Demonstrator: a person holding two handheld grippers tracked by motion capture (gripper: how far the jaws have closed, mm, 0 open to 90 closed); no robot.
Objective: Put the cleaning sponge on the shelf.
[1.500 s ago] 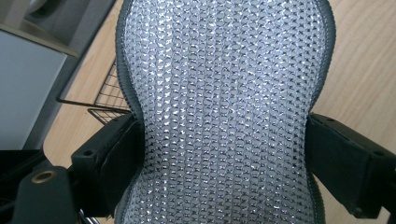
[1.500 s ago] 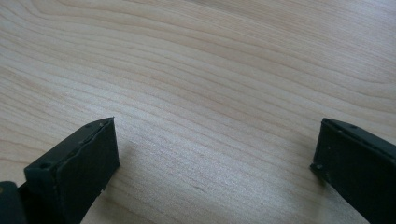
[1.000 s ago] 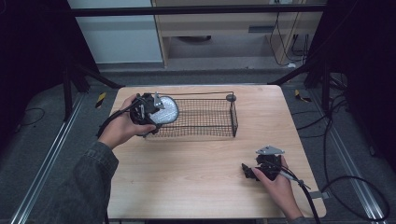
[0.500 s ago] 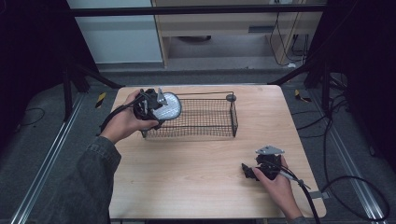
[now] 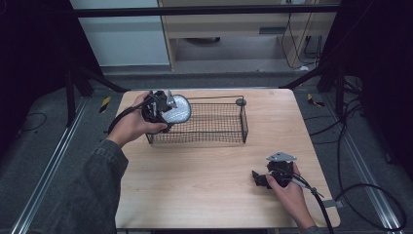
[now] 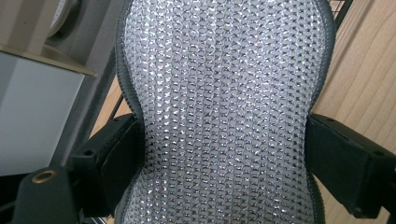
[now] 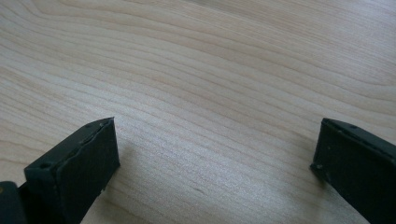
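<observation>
Silver pad (image 5: 176, 109) over basket's (image 5: 214, 141) left edge

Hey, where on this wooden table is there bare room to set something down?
The broad bare strip of the light wooden table between the black wire basket and the near edge, left of the right gripper. Crowded: the basket's left end, where the left gripper holds a silvery mesh pad.

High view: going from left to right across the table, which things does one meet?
Left tongs holding the silver mesh pad → wire basket → right tongs low over the table.
</observation>
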